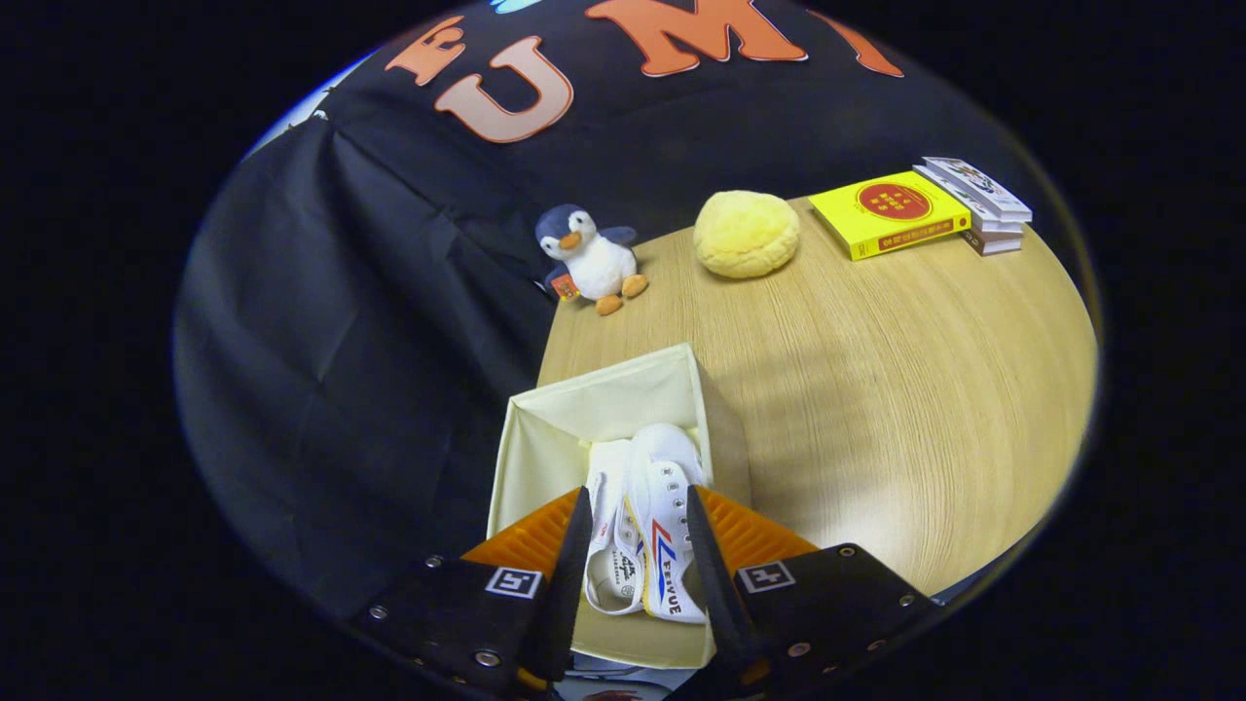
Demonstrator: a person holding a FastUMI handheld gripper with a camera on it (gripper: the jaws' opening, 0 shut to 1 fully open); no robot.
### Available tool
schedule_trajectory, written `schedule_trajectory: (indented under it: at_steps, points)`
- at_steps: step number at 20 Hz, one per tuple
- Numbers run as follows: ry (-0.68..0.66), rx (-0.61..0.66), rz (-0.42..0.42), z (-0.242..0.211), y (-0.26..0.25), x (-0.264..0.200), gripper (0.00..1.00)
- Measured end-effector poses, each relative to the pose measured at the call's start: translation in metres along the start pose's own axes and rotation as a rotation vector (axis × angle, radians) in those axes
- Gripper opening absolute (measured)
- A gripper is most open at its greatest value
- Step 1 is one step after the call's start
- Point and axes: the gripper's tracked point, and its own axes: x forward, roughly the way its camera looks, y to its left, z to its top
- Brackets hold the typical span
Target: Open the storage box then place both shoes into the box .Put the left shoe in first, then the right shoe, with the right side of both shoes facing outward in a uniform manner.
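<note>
Flanking boxed shoes [642, 526], claw [638, 516] parted.

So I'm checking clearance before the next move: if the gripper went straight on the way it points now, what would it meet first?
Most likely the white shoes, which lie in the open storage box between the fingers of the gripper. The fingers stand apart on either side of them; whether they touch is unclear.

Materials and finishes
Matt cream fabric storage box [545, 438], white canvas shoes [647, 526], and smooth pale wood-grain table [876, 389] are seen.
</note>
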Motion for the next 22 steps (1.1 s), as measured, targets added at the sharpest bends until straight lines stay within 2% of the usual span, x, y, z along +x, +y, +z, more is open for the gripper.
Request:
schedule_trajectory:
  at_steps: [3, 4, 8, 10, 17, 22]
  points:
    - [-0.118, -0.061, 0.072, 0.035, -0.009, -0.035, 0.64]
    - [-0.159, -0.085, 0.086, 0.049, -0.016, -0.048, 0.71]
    - [-0.318, -0.155, 0.079, 0.094, -0.06, -0.099, 0.92]
    - [-0.4, -0.169, 0.058, 0.117, -0.088, -0.126, 0.96]
    - [-0.702, -0.224, -0.057, 0.193, -0.173, -0.221, 0.96]
    - [-0.899, -0.302, -0.136, 0.223, -0.215, -0.279, 0.96]
